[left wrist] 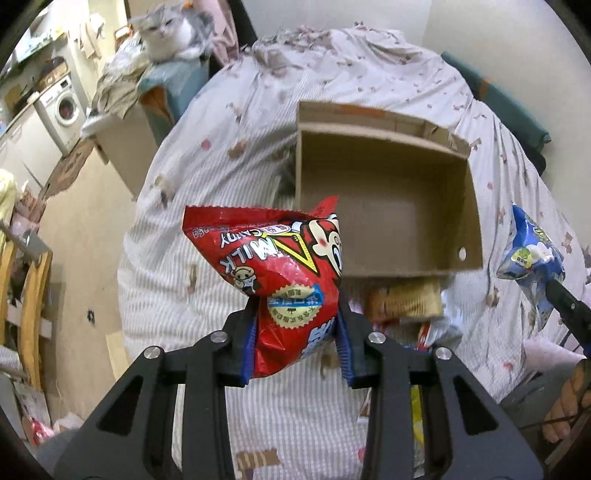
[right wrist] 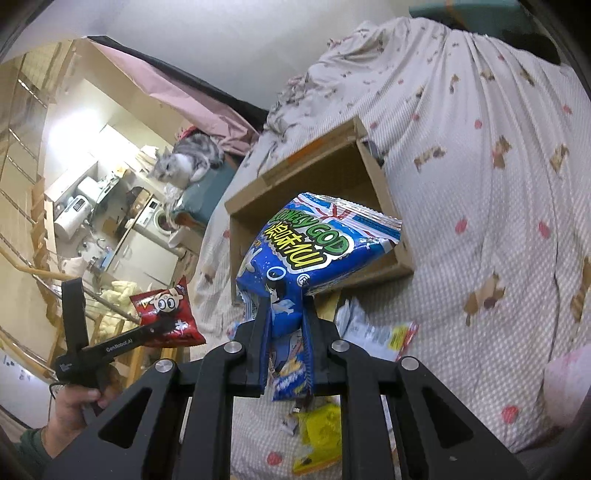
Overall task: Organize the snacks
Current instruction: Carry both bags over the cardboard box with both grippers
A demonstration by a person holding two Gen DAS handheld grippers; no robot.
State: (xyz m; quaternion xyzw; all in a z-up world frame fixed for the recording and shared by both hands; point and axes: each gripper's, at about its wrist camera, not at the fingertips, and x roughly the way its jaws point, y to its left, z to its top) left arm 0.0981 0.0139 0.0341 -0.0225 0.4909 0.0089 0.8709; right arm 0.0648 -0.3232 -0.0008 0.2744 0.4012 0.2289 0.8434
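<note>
Candy bag clamped in left hand-held gripper, near box.

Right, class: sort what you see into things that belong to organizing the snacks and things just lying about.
Belongs to the job:
red milk candy bag in left gripper
blue snack bag in right gripper
cardboard box
loose snack packets

Just lying about:
cat
washing machine
bedspread

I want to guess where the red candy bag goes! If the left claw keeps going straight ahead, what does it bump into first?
Probably the open cardboard box on the bed. The left claw, shut on the red milk candy bag, points toward the box's near-left edge, though depth is hard to judge.
</note>
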